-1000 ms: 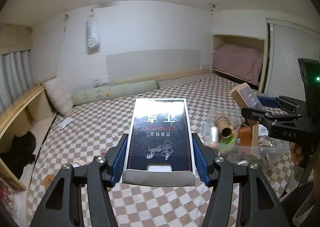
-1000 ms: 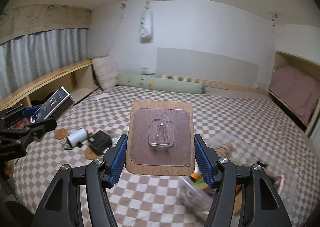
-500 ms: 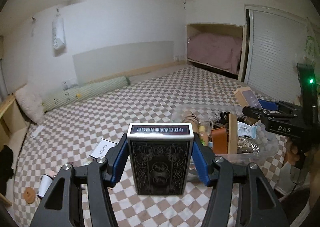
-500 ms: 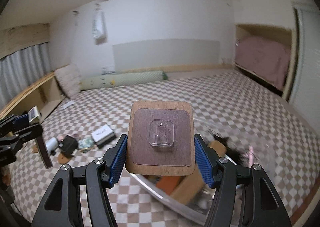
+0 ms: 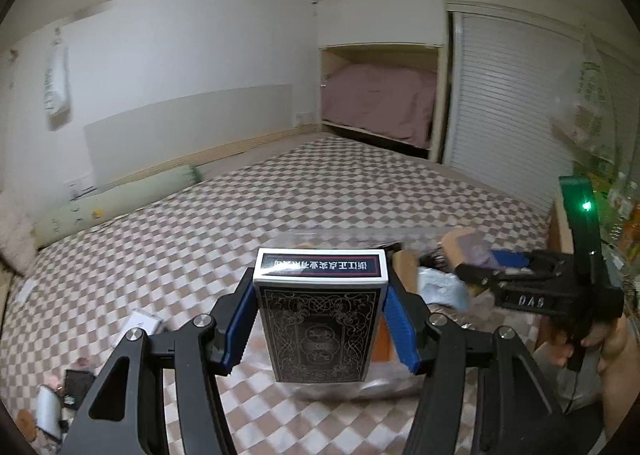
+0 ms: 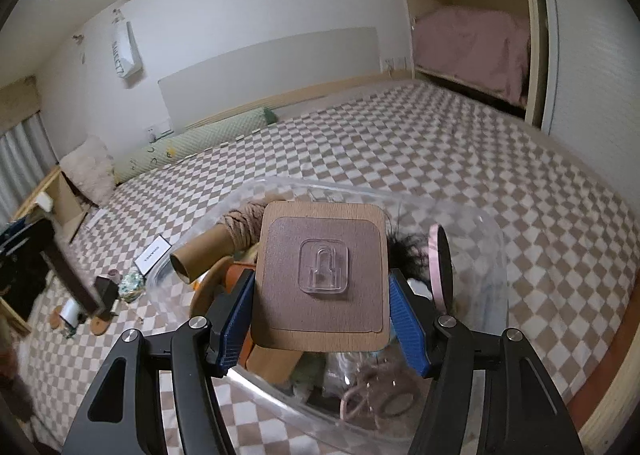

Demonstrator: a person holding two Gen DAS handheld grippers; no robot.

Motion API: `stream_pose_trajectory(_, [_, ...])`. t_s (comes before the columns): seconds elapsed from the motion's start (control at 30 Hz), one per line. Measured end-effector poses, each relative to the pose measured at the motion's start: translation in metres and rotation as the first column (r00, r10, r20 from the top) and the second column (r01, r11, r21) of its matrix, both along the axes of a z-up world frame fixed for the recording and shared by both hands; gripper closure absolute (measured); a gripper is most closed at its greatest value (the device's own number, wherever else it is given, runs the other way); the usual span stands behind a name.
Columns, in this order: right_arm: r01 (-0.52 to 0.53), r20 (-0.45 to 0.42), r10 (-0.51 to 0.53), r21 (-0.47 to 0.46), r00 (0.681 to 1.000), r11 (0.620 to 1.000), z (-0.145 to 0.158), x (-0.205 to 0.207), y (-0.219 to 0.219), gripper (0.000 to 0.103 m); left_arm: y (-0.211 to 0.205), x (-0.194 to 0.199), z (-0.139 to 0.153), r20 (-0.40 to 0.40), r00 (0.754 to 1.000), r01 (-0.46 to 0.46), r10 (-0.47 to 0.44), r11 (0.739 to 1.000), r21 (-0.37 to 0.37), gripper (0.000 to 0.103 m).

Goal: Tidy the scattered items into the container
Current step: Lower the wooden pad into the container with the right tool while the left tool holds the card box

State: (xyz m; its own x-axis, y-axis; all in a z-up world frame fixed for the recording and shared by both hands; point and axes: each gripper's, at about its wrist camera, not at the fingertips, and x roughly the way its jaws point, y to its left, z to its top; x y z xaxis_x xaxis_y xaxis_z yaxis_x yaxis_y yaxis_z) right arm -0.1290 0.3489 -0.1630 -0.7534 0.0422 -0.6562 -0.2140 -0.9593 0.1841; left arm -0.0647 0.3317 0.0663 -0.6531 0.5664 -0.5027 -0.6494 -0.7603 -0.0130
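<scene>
Blue pads of the left claw [image 5: 320, 313] press both long sides of a black card box [image 5: 319, 315], held upright, its white end with red-framed lettering turned up. It hangs over the near edge of the clear container [image 6: 488, 255] on the checkered bed [image 6: 460, 159]. The right claw [image 6: 320, 307] is closed to the width of a wooden square [image 6: 322, 275] bearing a clear hook, held above the container, where a twine spool [image 6: 216, 243] and pink mirror [image 6: 440, 267] lie.
</scene>
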Motion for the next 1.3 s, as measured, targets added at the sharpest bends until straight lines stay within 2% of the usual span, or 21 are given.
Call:
stream_pose_trajectory(0.07, [-0.001, 0.012, 0.002, -0.031, 1.0, 1.0, 0.003, 0.007, 0.02, 0.039, 0.014, 0.003, -0.002, 0.005, 1.0, 0.029, -0.029, 1.0, 0.008, 0.044])
stream_pose_trajectory(0.17, [-0.003, 0.03, 0.005, -0.065, 1.0, 0.998, -0.006, 0.004, 0.011, 0.039, 0.034, 0.005, -0.006, 0.017, 0.998, 0.063, -0.064, 0.998, 0.016, 0.044])
stream_pose_trajectory(0.23, [0.0, 0.051, 0.003, -0.075, 0.999, 0.997, 0.004, 0.022, 0.032, 0.039, 0.046, 0.008, -0.009, 0.026, 0.996, 0.08, -0.081, 0.997, 0.016, 0.044])
stream_pose_trajectory(0.43, [0.019, 0.13, -0.012, -0.053, 0.991, 0.998, -0.019, 0.02, 0.019, 0.039, 0.073, 0.012, -0.023, 0.059, 0.992, 0.113, -0.113, 0.994, 0.002, 0.044])
stream_pose_trajectory(0.7, [0.026, 0.174, -0.021, -0.027, 0.985, 0.999, -0.04, 0.001, 0.002, 0.039, 0.087, 0.01, -0.034, 0.082, 0.991, 0.108, -0.106, 0.994, -0.024, 0.044])
stream_pose_trajectory(0.8, [0.042, 0.162, -0.039, -0.014, 0.986, 0.999, -0.035, -0.005, 0.001, 0.039, 0.093, 0.008, -0.038, 0.087, 0.991, 0.107, -0.104, 0.994, -0.03, 0.044])
stream_pose_trajectory(1.07, [0.079, 0.141, -0.079, 0.007, 0.987, 0.997, 0.006, 0.018, 0.061, 0.039, 0.104, 0.012, -0.044, 0.105, 0.986, 0.136, -0.132, 0.99, -0.032, 0.044])
stream_pose_trajectory(1.13, [0.052, 0.14, -0.057, 0.041, 0.989, 0.998, 0.021, 0.032, 0.078, 0.039, 0.107, 0.012, -0.046, 0.111, 0.984, 0.142, -0.138, 0.989, -0.03, 0.044])
stream_pose_trajectory(1.17, [0.039, 0.138, -0.046, 0.053, 0.989, 0.998, 0.028, 0.041, 0.087, 0.042, 0.108, 0.011, -0.047, 0.118, 0.983, 0.145, -0.141, 0.989, -0.027, 0.044])
stream_pose_trajectory(1.2, [0.025, 0.131, -0.028, 0.027, 0.991, 0.999, 0.039, 0.058, 0.101, 0.056, 0.109, 0.011, -0.049, 0.126, 0.982, 0.148, -0.143, 0.989, -0.027, 0.044])
stream_pose_trajectory(1.27, [-0.01, 0.135, 0.018, -0.066, 0.991, 0.998, 0.046, 0.078, 0.123, 0.065, 0.112, 0.009, -0.052, 0.141, 0.979, 0.152, -0.147, 0.988, -0.026, 0.044])
stream_pose_trajectory(1.3, [-0.035, 0.142, 0.05, -0.108, 0.989, 0.993, 0.042, 0.073, 0.123, 0.07, 0.112, 0.008, -0.053, 0.148, 0.978, 0.152, -0.146, 0.988, -0.029, 0.044])
